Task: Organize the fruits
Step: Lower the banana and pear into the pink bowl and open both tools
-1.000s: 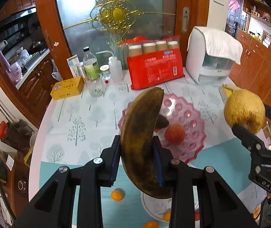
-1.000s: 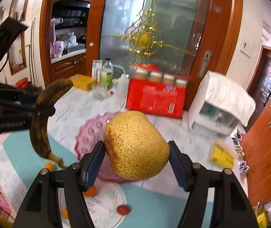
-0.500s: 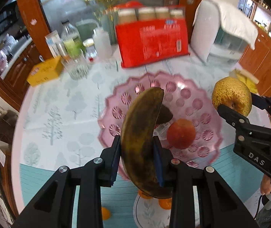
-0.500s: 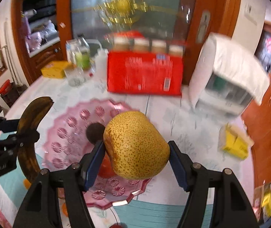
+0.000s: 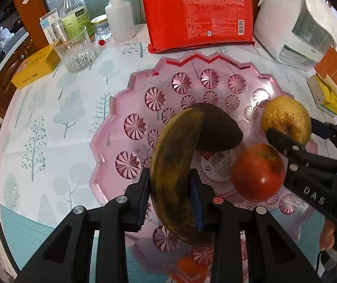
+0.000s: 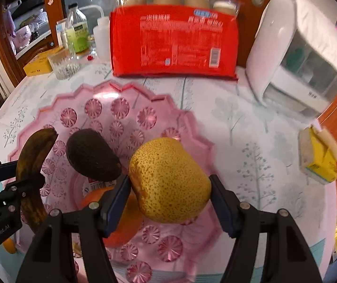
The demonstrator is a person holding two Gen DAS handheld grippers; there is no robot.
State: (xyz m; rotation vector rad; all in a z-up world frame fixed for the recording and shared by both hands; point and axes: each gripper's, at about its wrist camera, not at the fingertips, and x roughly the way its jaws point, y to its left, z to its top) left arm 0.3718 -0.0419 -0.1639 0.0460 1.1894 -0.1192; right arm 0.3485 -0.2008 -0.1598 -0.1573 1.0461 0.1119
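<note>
My left gripper (image 5: 169, 188) is shut on a brown, overripe banana (image 5: 173, 165), which hangs just above the pink scalloped tray (image 5: 121, 108). On the tray lie a dark avocado (image 5: 218, 129) and a red apple (image 5: 258, 172). My right gripper (image 6: 170, 188) is shut on a speckled yellow pear (image 6: 168, 181), low over the tray's right half (image 6: 192, 122), beside the avocado (image 6: 90, 155). In the right wrist view the banana (image 6: 33, 160) and the left gripper (image 6: 3, 188) show at the left edge. The apple (image 6: 123, 219) is partly hidden behind a finger.
Behind the tray stand a red pack of paper cups (image 5: 199, 11), a glass (image 5: 76, 49), bottles (image 5: 74, 16), a yellow box (image 5: 33, 66) and a white appliance (image 5: 296, 23). A yellow packet (image 5: 326, 94) lies at the right. A small orange (image 5: 189, 266) sits near the front edge.
Both grippers have come down and forward over the pink tray, which now fills the views. The banana and the pear stay gripped as before.
</note>
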